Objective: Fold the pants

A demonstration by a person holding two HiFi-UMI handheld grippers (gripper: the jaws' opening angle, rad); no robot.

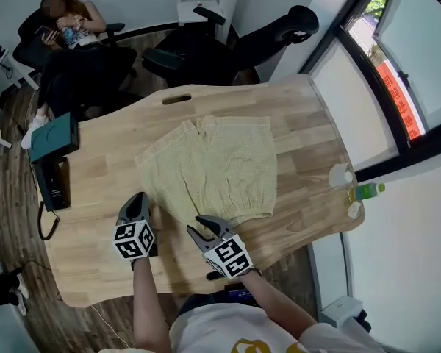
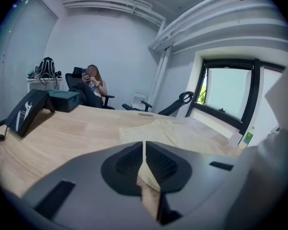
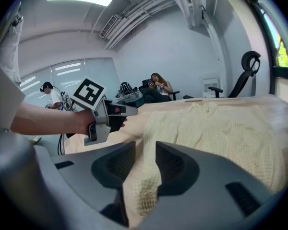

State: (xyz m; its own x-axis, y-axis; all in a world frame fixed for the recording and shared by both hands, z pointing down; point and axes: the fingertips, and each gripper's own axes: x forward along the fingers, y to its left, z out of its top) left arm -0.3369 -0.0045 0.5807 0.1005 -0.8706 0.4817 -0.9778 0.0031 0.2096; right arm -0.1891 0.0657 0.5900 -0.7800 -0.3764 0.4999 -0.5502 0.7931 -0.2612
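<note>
The left hand-held gripper [image 2: 143,150] has its jaws pressed together, and a thin fold of cream fabric from the pants [image 1: 220,164] is pinched between the pads. In the head view its tip sits low at the left edge of the cloth, close over the tabletop [image 1: 301,138]. The right hand-held gripper [image 3: 145,152] has its jaws spread partway. A strip of the waffle-textured fabric lies in the gap between them and drapes down toward the camera, but the pads do not look clamped on it. It is at the near edge of the pants, a little to the right of the left one, and both point away from the person and slant downward.

The pants are pale yellow shorts, spread fairly flat in the middle of the wooden tabletop. Their length runs from the person's side toward the far side, turned slightly so that one corner sticks out to the left. The gathered edge lies nearest the person, to the right of the right hand-held gripper. The far edge is straighter, with a small notch near its left end.

A teal box [image 1: 55,137] and a black desk phone [image 1: 51,182] sit at the left end of the tabletop, well apart from the cloth. A green bottle [image 1: 369,191] stands at the right edge.
</note>
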